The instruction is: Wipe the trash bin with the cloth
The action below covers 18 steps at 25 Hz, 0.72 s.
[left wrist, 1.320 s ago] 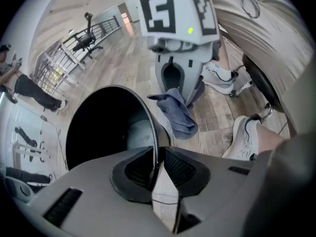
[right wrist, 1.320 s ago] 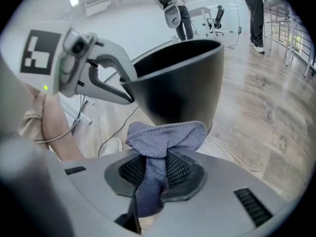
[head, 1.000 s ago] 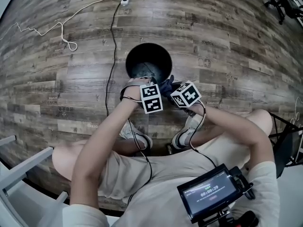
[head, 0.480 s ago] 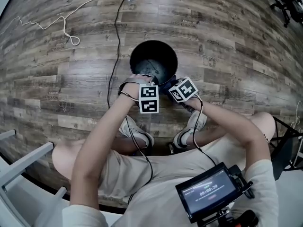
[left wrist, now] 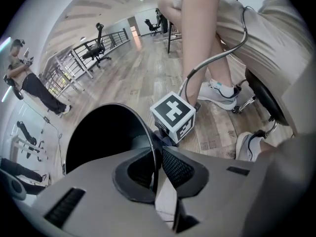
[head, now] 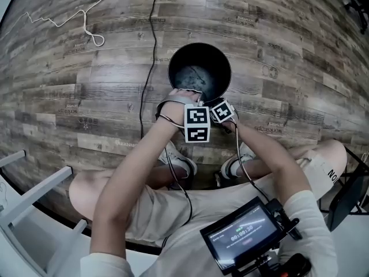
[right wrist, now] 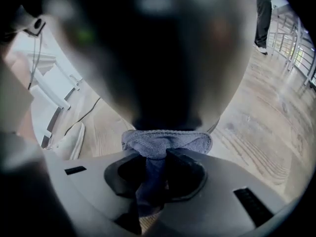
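The black trash bin (head: 180,55) stands on the wooden floor (head: 86,85), its thin rim pinched between the closed jaws of the left gripper (left wrist: 157,157). Its outer wall is only a dark blur just ahead of the right gripper (right wrist: 160,159), whose jaws clamp the blue-grey cloth (right wrist: 165,142).

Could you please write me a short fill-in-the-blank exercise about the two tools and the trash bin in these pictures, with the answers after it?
1. The left tool is shut on the ___ of the trash bin.
2. The right tool is shut on a blue-grey ___.
3. The colour of the trash bin is ___.
4. The floor under the bin is made of ___.

Missing words: rim; cloth; black; wood.
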Each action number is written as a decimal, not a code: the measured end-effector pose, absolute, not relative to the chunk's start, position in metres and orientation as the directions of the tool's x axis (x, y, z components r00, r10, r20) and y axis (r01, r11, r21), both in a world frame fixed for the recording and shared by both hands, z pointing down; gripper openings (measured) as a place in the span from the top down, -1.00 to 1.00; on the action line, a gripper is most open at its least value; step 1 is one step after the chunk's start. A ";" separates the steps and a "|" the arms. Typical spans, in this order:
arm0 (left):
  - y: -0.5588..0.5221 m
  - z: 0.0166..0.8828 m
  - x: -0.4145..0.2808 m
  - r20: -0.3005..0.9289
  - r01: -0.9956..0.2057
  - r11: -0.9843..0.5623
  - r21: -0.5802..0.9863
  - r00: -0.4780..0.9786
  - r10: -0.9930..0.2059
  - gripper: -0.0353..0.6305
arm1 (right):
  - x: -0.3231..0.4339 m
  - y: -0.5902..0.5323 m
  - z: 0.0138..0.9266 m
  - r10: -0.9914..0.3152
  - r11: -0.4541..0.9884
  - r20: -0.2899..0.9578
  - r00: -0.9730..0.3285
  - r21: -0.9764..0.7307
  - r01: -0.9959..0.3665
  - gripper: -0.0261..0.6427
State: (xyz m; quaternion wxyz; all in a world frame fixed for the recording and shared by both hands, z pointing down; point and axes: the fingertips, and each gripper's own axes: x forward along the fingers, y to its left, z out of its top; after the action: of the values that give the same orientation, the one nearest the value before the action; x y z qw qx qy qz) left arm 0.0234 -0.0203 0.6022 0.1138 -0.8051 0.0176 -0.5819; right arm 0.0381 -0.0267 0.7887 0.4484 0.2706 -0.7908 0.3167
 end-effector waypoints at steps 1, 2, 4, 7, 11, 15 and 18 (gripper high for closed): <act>-0.021 0.603 0.024 0.933 0.104 -0.972 -0.213 0.318 -0.170 0.74 | 0.037 -0.025 0.795 -0.148 0.634 0.880 -0.450 -0.265 -0.727 0.68; -0.021 0.604 0.024 0.932 0.103 -0.970 -0.222 0.314 -0.180 0.74 | 0.036 -0.025 0.798 -0.160 0.617 0.877 -0.453 -0.269 -0.740 0.68; -0.022 0.605 0.023 0.932 0.101 -0.965 -0.241 0.303 -0.201 0.74 | 0.035 -0.025 0.799 -0.177 0.601 0.868 -0.465 -0.279 -0.749 0.68; -0.021 0.609 0.024 0.932 0.092 -0.959 -0.267 0.276 -0.233 0.72 | 0.039 -0.023 0.790 -0.154 0.600 0.871 -0.467 -0.293 -0.744 0.68; -0.017 0.603 0.019 0.935 0.106 -0.971 -0.216 0.309 -0.175 0.60 | 0.048 -0.020 0.753 -0.139 0.575 0.866 -0.481 -0.325 -0.751 0.68; -0.027 0.594 -0.004 0.950 0.166 -0.969 -0.186 0.284 -0.133 0.29 | 0.055 -0.003 0.710 -0.128 0.586 0.853 -0.505 -0.346 -0.733 0.68; -0.043 0.602 -0.033 0.962 0.247 -0.938 -0.242 0.187 -0.199 0.29 | 0.051 0.011 0.675 -0.109 0.606 0.839 -0.533 -0.369 -0.704 0.68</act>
State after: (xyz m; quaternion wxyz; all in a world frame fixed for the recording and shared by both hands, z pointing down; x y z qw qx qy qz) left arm -0.0329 -0.0431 0.6018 0.1750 -0.7501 -0.0162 -0.6375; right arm 0.0509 0.0107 0.6747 0.4102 0.2552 -0.7967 0.3631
